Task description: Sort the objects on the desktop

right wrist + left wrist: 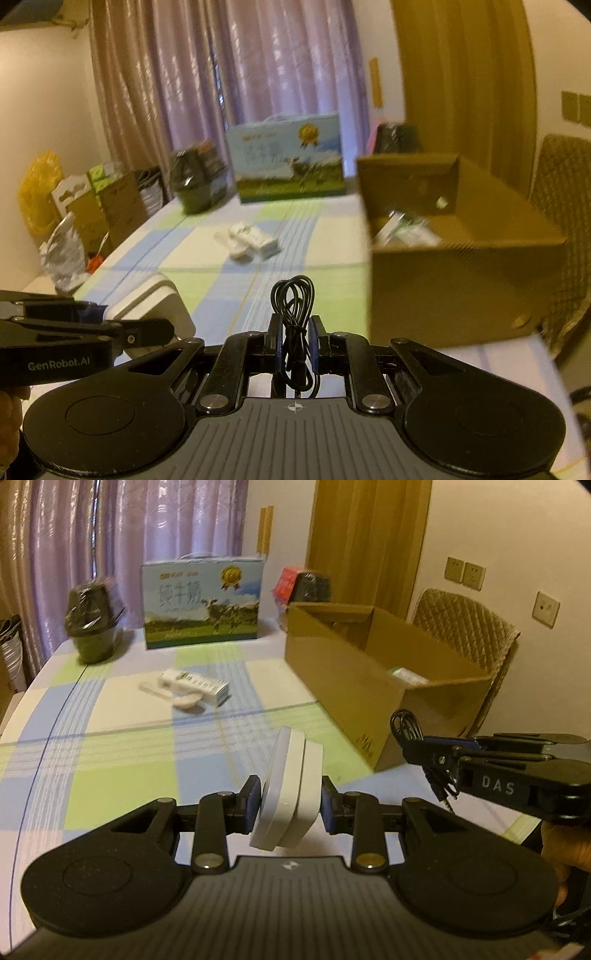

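Note:
My left gripper (291, 801) is shut on a white square box (290, 790), held on edge above the checked tablecloth. The same white box (147, 301) shows at the left of the right wrist view. My right gripper (293, 341) is shut on a coiled black cable (293, 295), whose loops stick up past the fingers. That cable (408, 725) and the right gripper (430, 755) appear at the right of the left wrist view, near the open cardboard box (332, 672). The cardboard box (454, 284) holds a few white and green packets. A small white carton (194, 685) and a white spoon (184, 701) lie mid-table.
A blue and green milk case (201, 603) stands at the table's far end, with a dark wrapped pot (94, 626) to its left. Another dark item (312, 587) sits behind the cardboard box. A woven chair (469, 631) stands on the right. Boxes and bags (85, 206) crowd the floor on the left.

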`<control>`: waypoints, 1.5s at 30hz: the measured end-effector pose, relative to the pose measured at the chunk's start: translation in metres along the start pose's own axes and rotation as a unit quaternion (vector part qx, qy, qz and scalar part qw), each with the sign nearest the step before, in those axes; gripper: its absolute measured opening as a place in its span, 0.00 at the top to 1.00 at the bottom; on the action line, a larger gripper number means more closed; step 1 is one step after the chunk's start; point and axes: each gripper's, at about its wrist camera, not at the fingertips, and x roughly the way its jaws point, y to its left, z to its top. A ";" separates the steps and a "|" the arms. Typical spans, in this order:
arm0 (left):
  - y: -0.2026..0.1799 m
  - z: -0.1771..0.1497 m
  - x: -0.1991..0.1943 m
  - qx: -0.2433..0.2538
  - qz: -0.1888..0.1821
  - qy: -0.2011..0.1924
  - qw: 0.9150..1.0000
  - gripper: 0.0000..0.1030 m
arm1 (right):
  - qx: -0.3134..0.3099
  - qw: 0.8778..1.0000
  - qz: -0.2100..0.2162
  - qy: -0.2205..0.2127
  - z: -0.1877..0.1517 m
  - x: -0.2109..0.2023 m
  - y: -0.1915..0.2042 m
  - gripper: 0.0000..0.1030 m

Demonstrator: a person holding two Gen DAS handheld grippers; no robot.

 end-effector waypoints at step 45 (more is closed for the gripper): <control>-0.106 0.162 0.150 0.028 -0.085 -0.001 0.996 0.73 | 0.024 0.996 -0.084 -0.006 0.107 0.036 -0.167 0.90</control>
